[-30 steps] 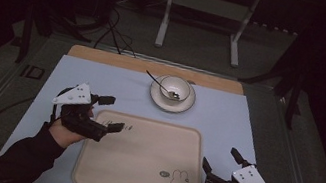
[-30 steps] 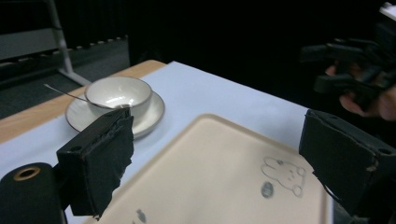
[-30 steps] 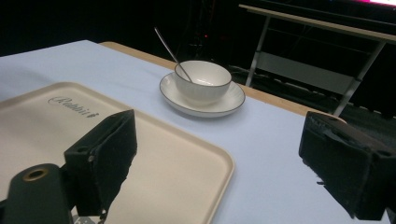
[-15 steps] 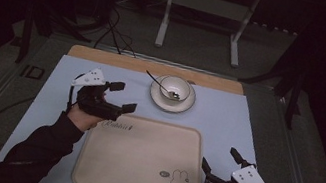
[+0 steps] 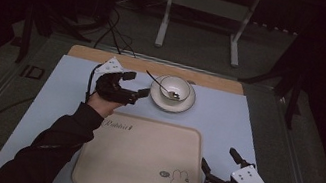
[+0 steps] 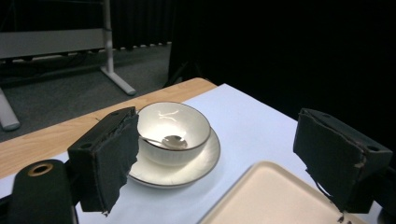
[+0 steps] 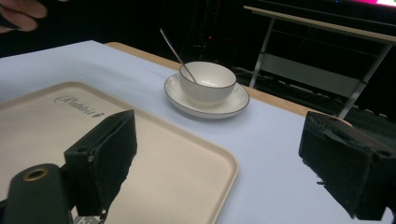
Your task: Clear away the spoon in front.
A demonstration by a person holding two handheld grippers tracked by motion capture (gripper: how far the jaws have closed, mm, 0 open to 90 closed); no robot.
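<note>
Fingers of the left gripper (image 5: 132,84) stand wide apart with nothing between them, though they have just been closing a little; they point at the bowl (image 5: 174,88), which sits on a saucer (image 5: 171,103) near the far edge of the tabletop (image 5: 246,126), just beside the gripper but not touching it. We see a spoon (image 5: 158,83) resting in the bowl, its handle leaning toward the left gripper. Across the tabletop, the right gripper (image 5: 219,165) hovers at the near right corner of the tray (image 5: 138,163), its fingers also spread with nothing held.

We can read "Rabbit" in script at the tray's far left corner, and a small rabbit drawing sits near its near right corner beside a small oval mark too tiny to read.

Nothing lies between the left fingers and the bowl. A metal stand (image 5: 206,8) rises on the floor beyond. Surroundings are dark, and the person's right forearm is cut off at the bottom edge.
</note>
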